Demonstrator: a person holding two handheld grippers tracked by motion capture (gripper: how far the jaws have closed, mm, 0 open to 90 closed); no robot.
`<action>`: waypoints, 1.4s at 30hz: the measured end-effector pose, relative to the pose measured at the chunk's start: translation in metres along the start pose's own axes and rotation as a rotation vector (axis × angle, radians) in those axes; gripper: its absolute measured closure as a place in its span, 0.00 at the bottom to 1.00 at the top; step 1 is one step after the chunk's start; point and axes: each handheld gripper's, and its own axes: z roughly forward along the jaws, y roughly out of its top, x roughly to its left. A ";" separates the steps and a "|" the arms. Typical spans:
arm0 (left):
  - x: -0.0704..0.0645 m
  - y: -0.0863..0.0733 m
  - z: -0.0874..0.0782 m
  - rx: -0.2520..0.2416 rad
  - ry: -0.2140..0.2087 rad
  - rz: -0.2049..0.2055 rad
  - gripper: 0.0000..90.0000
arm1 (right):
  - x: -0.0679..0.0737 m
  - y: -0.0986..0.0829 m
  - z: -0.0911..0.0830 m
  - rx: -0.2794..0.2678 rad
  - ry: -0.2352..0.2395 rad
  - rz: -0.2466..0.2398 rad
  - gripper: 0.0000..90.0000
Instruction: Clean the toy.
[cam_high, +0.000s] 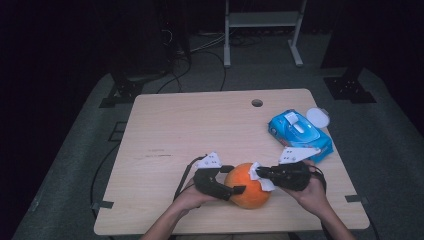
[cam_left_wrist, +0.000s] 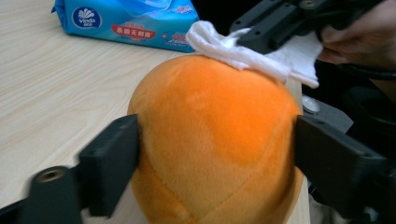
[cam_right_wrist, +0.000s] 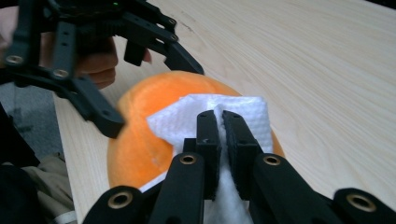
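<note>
Table (cam_high: 190, 125): wipes pack (cam_high: 299, 134) nearby, apart | left gripper (cam_high: 227, 181) clamps plush orange (cam_high: 248, 187) | right gripper (cam_high: 262, 173) pinches wipe (cam_high: 261, 176), seemingly touching it

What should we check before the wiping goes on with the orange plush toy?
1. Left gripper holds the orange plush toy on both sides: ok, jaws press its flanks.
2. Right gripper clamps the white wipe: ok, jaws shut on it.
3. Wipe touches the toy: ok, it lies on the top.
4. Toy rests on the table: ok in the high view.
5. Blue wipes pack is out of the way: ok, it lies apart, farther back on the right.
6. Any dirt left on the toy: cannot tell.
</note>
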 end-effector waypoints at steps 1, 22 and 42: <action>-0.002 0.000 0.000 0.002 0.016 0.015 0.24 | 0.003 0.001 0.002 -0.001 0.000 -0.010 0.94; -0.014 0.005 -0.001 0.041 0.007 0.104 0.36 | 0.022 0.007 0.009 -0.016 0.086 -0.046 0.94; -0.006 0.001 -0.005 0.061 0.112 0.274 0.25 | 0.019 0.011 0.018 -0.064 0.017 -0.022 0.94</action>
